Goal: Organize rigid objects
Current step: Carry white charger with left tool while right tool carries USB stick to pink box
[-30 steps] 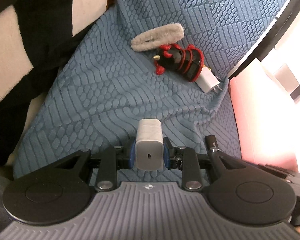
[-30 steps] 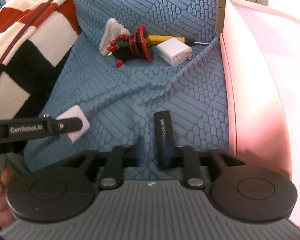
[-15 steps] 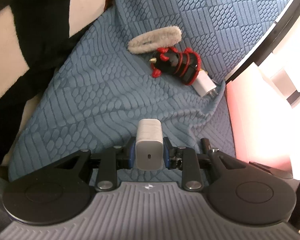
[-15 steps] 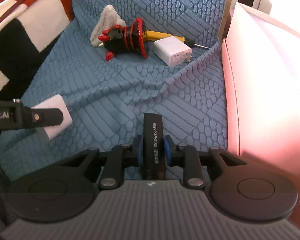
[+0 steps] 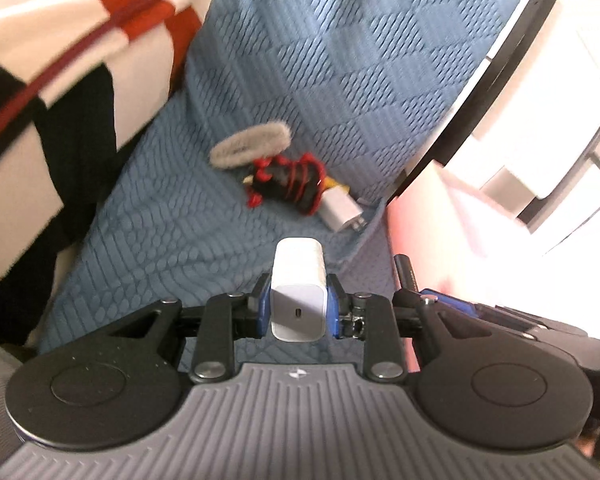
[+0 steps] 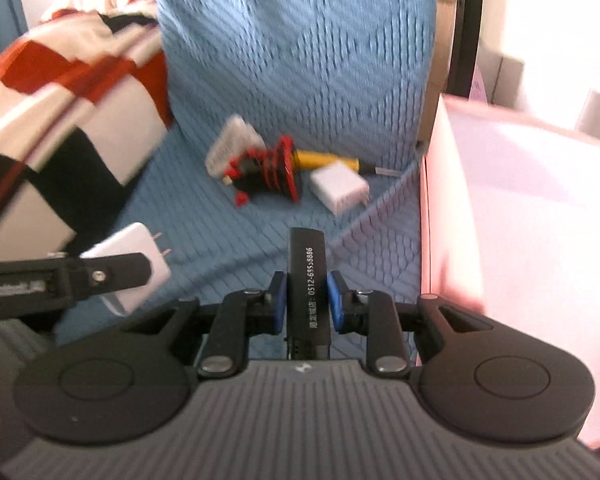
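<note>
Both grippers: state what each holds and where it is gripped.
Left gripper: white plastic charger block, clamped by its side faces near the port end. Right gripper: black stick with white printing, pinched mid-length.

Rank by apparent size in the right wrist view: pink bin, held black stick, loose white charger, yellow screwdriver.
1. Pink bin, largest.
2. Black stick, though nearness to the camera inflates it.
3. White charger.
4. Yellow screwdriver, partly hidden, so this last place is unsure.

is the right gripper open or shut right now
Shut. The right gripper has both blue pads pressed against the sides of a black stick, which it holds above the blue cover.
</note>
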The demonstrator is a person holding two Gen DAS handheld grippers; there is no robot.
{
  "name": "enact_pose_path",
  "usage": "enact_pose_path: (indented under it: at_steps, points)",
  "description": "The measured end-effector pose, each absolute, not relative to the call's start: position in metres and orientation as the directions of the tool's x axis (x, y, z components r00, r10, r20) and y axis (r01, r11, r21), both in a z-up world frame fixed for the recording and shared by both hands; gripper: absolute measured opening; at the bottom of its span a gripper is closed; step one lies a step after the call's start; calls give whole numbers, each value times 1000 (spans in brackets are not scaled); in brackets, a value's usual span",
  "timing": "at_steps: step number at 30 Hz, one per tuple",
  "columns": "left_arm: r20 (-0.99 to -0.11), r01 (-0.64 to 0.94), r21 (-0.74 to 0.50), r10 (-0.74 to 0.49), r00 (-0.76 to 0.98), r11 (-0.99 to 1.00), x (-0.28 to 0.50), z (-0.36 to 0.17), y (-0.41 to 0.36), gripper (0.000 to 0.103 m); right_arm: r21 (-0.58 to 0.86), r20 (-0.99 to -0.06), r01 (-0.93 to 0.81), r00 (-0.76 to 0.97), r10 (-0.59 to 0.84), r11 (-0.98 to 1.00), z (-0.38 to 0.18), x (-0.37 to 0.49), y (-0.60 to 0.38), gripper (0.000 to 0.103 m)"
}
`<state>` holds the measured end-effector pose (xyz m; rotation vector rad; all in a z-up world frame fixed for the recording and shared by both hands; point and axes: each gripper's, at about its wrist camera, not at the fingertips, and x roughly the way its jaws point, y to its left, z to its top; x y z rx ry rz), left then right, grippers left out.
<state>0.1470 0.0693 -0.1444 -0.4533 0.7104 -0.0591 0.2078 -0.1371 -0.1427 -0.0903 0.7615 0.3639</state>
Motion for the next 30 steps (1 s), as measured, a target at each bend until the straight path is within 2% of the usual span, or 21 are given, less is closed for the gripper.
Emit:
enact_pose_path:
  at_steps: [11,20,30]
  points:
    - [-566,-68,-431,-210,797,900,101,-88,62,32,107,-587,-359,730,351,927,-67,141,-165,25]
    - [-547,-39,-430,-226,806,902,82,-71,50,32,82,-546,-347,768,333,934,-46,119,-180,25]
    - [-523,58,-432,-302,797,900,88,-57,9,32,85,-518,-284,806,286,955,-33,109,-216,25]
